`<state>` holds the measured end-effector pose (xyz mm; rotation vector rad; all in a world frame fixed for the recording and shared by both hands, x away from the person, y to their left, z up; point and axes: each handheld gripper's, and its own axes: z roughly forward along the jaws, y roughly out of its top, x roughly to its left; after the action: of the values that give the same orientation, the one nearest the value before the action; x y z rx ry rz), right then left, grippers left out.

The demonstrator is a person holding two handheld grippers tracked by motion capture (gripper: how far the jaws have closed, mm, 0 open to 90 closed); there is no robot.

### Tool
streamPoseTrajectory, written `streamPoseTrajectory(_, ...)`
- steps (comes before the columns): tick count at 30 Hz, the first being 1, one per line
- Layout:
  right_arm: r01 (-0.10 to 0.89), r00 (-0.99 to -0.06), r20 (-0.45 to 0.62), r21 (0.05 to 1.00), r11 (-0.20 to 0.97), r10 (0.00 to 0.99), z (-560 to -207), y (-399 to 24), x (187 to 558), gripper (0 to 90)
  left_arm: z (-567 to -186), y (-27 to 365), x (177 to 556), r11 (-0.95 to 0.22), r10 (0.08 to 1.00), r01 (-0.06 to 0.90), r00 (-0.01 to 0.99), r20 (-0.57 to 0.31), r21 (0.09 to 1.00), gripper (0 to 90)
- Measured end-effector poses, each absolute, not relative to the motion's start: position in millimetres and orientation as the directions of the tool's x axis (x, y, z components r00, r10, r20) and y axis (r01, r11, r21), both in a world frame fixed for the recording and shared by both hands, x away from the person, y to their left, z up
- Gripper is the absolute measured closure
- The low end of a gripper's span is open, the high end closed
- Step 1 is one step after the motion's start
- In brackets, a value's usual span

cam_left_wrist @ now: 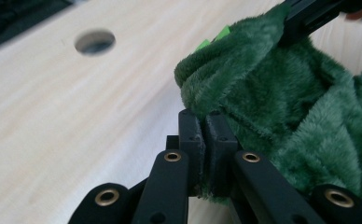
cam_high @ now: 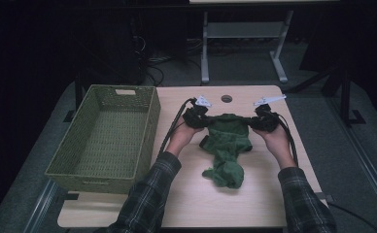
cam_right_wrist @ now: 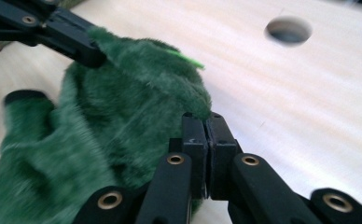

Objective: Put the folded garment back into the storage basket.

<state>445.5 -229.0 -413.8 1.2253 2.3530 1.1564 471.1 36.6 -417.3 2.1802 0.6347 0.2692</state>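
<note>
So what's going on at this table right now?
A person at a wooden table holds a gripper in each hand. The left gripper and the right gripper are each clamped shut on an upper edge of a fuzzy green garment, stretching it between them while its lower part rests on the table. A green woven basket sits to the left.

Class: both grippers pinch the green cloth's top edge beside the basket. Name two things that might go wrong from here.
1. Each gripper, left and right, pinches just a thin edge of the cloth; the plush may slip out.
2. The cloth's lower end trails on the table; it may catch the rim of the basket.
</note>
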Motion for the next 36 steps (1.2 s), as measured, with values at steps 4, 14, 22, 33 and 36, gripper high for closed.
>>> streamPoseTrajectory(4,0.568,-0.613,0.124,0.755,0.326,0.781,-400,-232,450,88.6,-404,36,471,-0.516,0.527,0.330,0.850,-0.012,0.791,86.5)
streamPoseTrajectory(14,0.537,-0.629,0.111,0.778,0.327,0.769,-383,-234,439,88.5,-387,38,449,-0.496,0.512,0.315,0.859,-0.021,0.809,86.2)
streamPoseTrajectory(22,0.492,-0.671,0.074,0.789,0.368,0.738,-385,-231,405,88.5,-382,45,416,-0.495,0.475,0.287,0.880,-0.021,0.820,86.2)
streamPoseTrajectory(33,0.469,-0.705,0.062,0.788,0.400,0.706,-386,-229,370,88.4,-382,50,387,-0.519,0.427,0.251,0.904,-0.006,0.817,86.2)
streamPoseTrajectory(36,0.466,-0.717,0.079,0.793,0.393,0.692,-387,-231,359,88.3,-382,54,379,-0.508,0.409,0.254,0.912,-0.029,0.823,86.2)
